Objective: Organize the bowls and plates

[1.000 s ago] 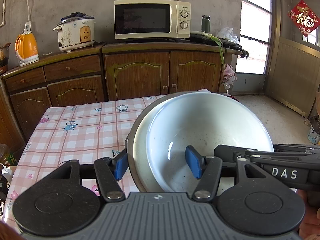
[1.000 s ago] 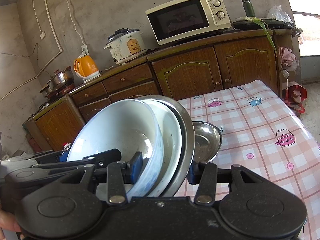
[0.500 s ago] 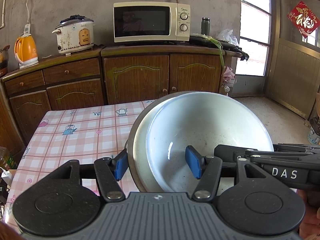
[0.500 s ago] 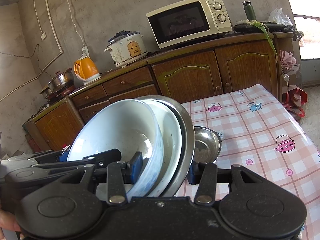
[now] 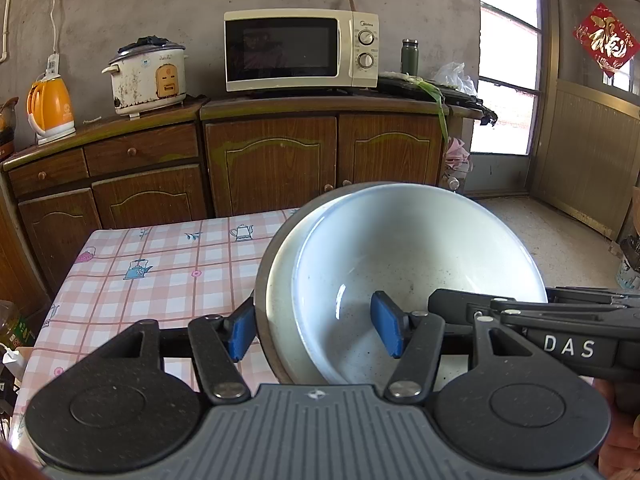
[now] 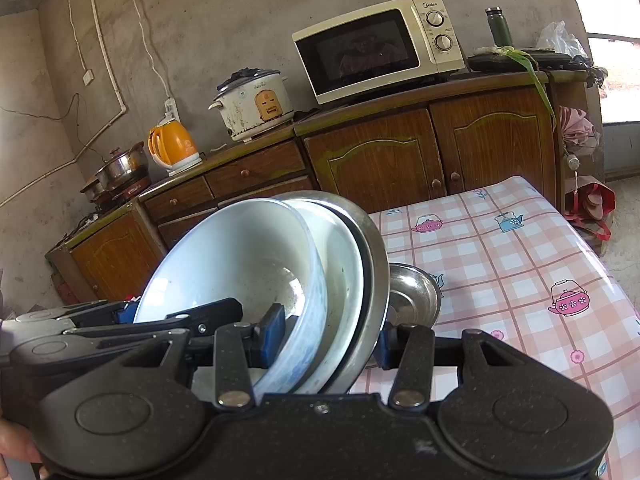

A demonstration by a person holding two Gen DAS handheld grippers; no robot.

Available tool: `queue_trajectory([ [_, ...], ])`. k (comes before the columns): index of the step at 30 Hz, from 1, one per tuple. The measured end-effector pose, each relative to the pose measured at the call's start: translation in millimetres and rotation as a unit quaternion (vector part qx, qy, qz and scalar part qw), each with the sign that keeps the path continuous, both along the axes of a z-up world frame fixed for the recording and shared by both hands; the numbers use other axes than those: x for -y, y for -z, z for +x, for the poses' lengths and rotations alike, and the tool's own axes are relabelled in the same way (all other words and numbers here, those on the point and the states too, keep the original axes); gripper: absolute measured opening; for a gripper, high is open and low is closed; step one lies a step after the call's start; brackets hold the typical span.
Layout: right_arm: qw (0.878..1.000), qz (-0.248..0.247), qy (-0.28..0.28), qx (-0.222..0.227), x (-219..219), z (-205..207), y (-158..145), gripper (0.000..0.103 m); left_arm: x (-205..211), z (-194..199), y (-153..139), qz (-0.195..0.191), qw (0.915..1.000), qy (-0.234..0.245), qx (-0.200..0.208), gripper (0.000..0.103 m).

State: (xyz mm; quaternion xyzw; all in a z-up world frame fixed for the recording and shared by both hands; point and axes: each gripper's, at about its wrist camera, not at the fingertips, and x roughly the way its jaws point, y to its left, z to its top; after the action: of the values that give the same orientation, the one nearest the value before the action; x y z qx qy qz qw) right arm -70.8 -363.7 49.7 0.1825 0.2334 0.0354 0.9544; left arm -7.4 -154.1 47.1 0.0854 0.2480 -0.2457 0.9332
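The left gripper (image 5: 316,328) stands about half open, clamped on a nested stack of dishes: its blue pads (image 5: 386,330) sit one against the outer metal wall and one inside the innermost bowl. The right gripper (image 6: 324,338) grips the same stack from the opposite side, jaws a little narrower, one pad inside the bowl and the other behind the steel rim. Each claw shows in the other's view, reaching in across the stack.

The stack is tilted steeply on edge, held up above the near edge of the table (image 6: 500,248). It consists of a pale blue-white bowl (image 5: 416,256) innermost, a white dish (image 6: 344,264) behind it, and a steel plate (image 6: 374,240) outermost. A small steel bowl (image 6: 414,294) rests on the tablecloth just behind the stack, near the middle of the table.

On the right gripper's body, as seen from the left wrist, the white letters "DAS" (image 5: 568,347) can be read. The tablecloth is pink check, printed with teapots.

Beyond the table's far edge stands a wooden cabinet (image 5: 272,160) carrying a cream microwave (image 5: 300,50) with a small brand mark above its dials, too small to read. Beside it are a white rice cooker (image 5: 146,76), an orange kettle (image 5: 50,106) and a dark green flask (image 5: 409,51). A red diamond paper with a gold character (image 5: 606,38) hangs at the window on the right.
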Motion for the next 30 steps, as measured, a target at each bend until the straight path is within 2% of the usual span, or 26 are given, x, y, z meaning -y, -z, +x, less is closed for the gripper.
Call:
queue_trajectory([
  [30, 1.0, 0.001, 0.002, 0.004, 3.3, 2.4, -2.3, 0.054, 4.8, 2.9, -1.8, 0.001, 1.0, 0.002, 0.004, 0.061],
])
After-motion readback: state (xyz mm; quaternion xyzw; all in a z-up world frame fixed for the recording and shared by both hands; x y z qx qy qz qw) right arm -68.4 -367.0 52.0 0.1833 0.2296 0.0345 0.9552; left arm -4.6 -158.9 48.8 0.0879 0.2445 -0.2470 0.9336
